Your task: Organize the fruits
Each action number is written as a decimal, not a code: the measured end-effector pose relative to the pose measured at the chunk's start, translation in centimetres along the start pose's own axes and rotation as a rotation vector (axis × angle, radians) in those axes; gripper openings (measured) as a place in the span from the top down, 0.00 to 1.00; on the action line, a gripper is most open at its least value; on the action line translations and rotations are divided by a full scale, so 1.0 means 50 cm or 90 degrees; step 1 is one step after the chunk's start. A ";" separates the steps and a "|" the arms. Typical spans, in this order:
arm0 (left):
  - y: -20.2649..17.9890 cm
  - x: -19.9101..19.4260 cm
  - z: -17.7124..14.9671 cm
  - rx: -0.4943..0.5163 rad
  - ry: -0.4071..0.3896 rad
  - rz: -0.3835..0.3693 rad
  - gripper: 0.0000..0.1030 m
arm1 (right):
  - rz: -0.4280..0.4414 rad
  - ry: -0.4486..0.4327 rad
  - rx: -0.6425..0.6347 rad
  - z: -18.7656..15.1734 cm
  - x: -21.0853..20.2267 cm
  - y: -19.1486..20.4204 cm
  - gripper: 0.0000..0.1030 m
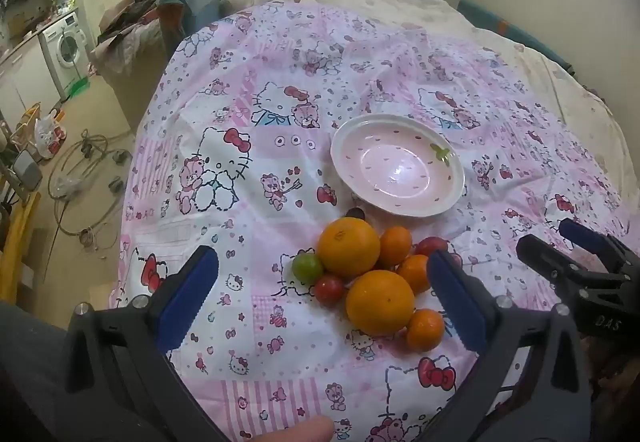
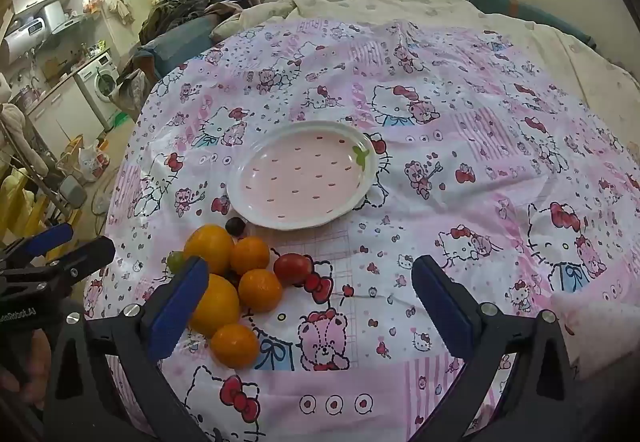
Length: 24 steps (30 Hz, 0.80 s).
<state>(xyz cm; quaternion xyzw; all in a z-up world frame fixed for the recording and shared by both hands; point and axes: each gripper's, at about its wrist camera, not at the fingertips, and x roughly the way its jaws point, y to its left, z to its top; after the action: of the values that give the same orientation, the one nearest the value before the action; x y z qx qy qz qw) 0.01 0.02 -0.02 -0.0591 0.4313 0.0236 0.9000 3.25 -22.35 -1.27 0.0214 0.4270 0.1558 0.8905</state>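
Bed (image 1: pixel 400 22) under pink cartoon-print cloth (image 1: pixel 248 178). Pink plate (image 1: pixel 434 204) on cloth, bare inside. Fruit pile just in front of plate: two large oranges (image 1: pixel 349 252), four small oranges (image 1: pixel 425 329), red tomatoes (image 1: pixel 329 290), one green fruit (image 1: pixel 307 268), dark fruit (image 2: pixel 236 226) touching plate rim. Left tongs (image 1: pixel 322 306) spread wide, holding nothing, above pile. Right tongs (image 2: pixel 308 306) spread wide, holding nothing, pile at their left finger.

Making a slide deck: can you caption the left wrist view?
Open left gripper poised over a fruit pile beside an empty pink plate.
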 end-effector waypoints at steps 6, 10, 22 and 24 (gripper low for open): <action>0.002 0.000 0.000 0.001 0.000 0.000 0.00 | -0.002 -0.003 0.001 0.001 0.000 -0.001 0.00; 0.002 -0.001 0.001 -0.001 -0.004 0.006 0.00 | -0.001 -0.004 0.001 0.005 -0.002 -0.002 0.00; 0.001 -0.003 -0.007 0.002 -0.007 0.013 0.00 | 0.000 -0.011 0.005 0.005 -0.011 0.000 0.00; 0.002 -0.002 -0.004 0.002 -0.006 0.013 0.00 | 0.001 -0.011 0.004 0.006 -0.011 -0.001 0.00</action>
<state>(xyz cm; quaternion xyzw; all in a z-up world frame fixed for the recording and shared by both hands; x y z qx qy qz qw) -0.21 0.11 -0.08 -0.0528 0.4277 0.0325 0.9018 3.18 -22.54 -0.68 0.0260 0.4197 0.1546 0.8940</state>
